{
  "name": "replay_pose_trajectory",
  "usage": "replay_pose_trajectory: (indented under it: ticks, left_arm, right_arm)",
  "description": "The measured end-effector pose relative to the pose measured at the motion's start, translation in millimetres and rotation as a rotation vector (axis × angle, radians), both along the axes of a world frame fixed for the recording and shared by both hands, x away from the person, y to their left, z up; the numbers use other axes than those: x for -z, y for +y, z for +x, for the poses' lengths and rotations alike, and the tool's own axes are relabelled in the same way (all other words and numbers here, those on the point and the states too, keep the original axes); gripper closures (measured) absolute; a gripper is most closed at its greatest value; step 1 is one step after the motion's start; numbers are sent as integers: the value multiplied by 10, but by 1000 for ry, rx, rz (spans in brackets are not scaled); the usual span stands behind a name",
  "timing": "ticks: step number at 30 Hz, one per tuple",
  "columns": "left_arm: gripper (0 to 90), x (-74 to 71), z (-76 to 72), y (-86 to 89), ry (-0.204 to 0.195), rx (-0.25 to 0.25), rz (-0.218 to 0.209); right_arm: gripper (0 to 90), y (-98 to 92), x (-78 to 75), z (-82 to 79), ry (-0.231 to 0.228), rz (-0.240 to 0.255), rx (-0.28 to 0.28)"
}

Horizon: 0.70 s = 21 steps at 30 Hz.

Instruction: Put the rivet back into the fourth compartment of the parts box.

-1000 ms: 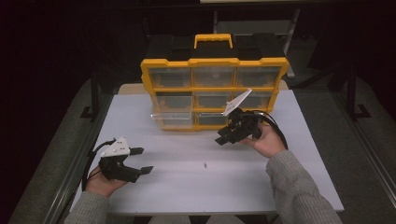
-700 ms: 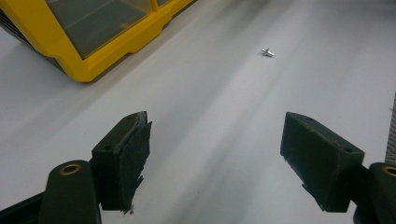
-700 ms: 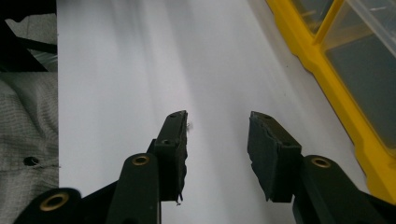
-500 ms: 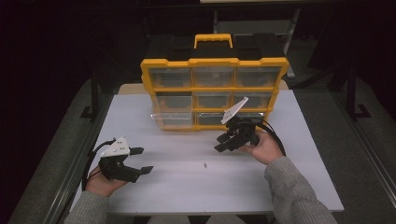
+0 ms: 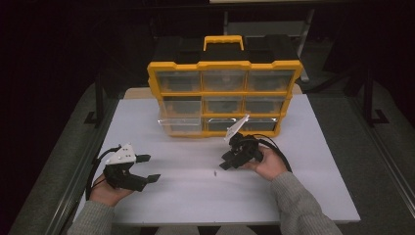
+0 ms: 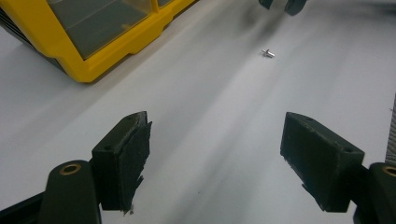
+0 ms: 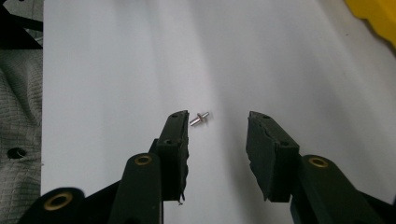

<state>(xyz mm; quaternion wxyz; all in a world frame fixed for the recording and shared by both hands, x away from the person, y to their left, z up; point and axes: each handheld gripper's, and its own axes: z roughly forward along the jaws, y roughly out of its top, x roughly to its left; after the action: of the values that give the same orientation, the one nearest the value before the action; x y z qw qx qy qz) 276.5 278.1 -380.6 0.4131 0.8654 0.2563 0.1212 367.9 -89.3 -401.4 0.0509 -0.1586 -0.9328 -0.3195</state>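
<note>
Down toward the tabletop (image 5: 303, 196) the right claw (image 5: 229, 161) has dropped since the earlier pictures, and it has slid away from the yellow parts box (image 5: 222, 98) toward the near edge. That puts it very close to the tiny metal pin (image 5: 215, 173), so it looks like the hand is getting ready to pick the pin up. The pin lies flat on the white top, about in the middle, a bit nearer the near edge than the far one. In the right gripper view the pin (image 7: 199, 119) sits just past the tip of one jaw, a little off to that side, not yet between the two. The right claw (image 7: 217, 126) is about half open, has just closed a tiny bit, and holds nothing; its pads touch nothing. It may need to slide over a little so the pin sits in the gap. The left claw (image 5: 147, 167) rests near the near left corner, wide open and empty, and it has not moved. From the left gripper view the pin (image 6: 268, 53) lies far ahead.
</note>
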Motion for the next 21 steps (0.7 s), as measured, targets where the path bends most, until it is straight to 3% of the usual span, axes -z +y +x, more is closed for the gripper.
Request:
replay_pose_trajectory:
  ticks: [5,11,21]
  left_arm:
    - [238,3,1,-2,-2,1,0]
    - [238,2,0,0,-3,-1,-5]
    - [238,2,-4,-3,2,-3,-9]
  right_arm:
    - [589,93,90,-13,1,-7,-12]
    - [606,172,150,-48,33,-33,0]
    - [639,306,274,-57,22,-44,-37]
